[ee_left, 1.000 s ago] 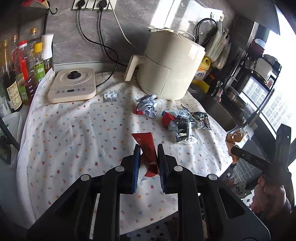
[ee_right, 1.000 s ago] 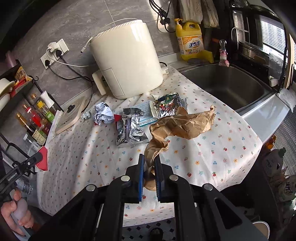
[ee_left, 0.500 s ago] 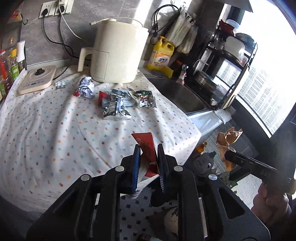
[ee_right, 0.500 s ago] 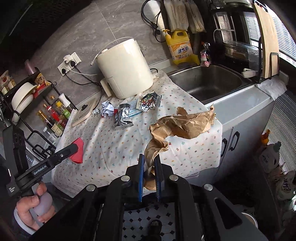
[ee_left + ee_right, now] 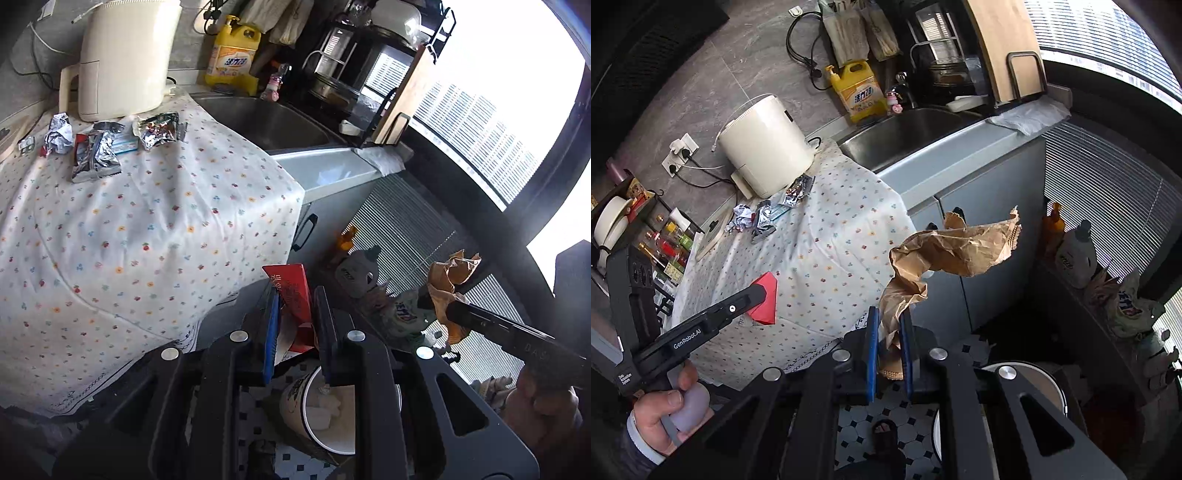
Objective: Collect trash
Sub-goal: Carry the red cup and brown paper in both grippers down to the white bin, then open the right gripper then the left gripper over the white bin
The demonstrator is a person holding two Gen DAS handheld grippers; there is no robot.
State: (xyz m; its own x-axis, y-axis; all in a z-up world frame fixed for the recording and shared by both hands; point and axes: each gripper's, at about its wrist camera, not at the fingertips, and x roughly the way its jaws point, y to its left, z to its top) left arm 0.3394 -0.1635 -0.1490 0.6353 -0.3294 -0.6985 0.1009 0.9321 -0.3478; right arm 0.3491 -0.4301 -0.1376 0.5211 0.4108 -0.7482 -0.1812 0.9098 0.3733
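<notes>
My left gripper (image 5: 295, 306) is shut on a red packet (image 5: 291, 291), held past the edge of the flowered tablecloth (image 5: 147, 229) and above a white bin (image 5: 317, 417) with white scraps in it. My right gripper (image 5: 890, 325) is shut on a crumpled brown paper bag (image 5: 953, 247), over the tiled floor beside a round white-rimmed bin (image 5: 1030, 373). Each wrist view shows the other gripper: the right gripper (image 5: 458, 314) with the brown paper bag (image 5: 450, 273), the left gripper (image 5: 759, 295) with the red packet (image 5: 766, 299). Foil wrappers (image 5: 96, 155) and a crumpled ball (image 5: 59, 133) lie on the table near the back.
A cream air fryer (image 5: 125, 55) stands at the table's back. To its right are a steel sink (image 5: 266, 122), a yellow detergent jug (image 5: 232, 55) and grey cabinet doors (image 5: 979, 221). Bottles and bags (image 5: 1075, 254) line a low ledge by the window. A sandalled foot (image 5: 884, 430) is on the floor.
Both grippers have swung right, off the table and out over the floor, each carrying its piece. The bins have come into view below them. The grips look unchanged.
</notes>
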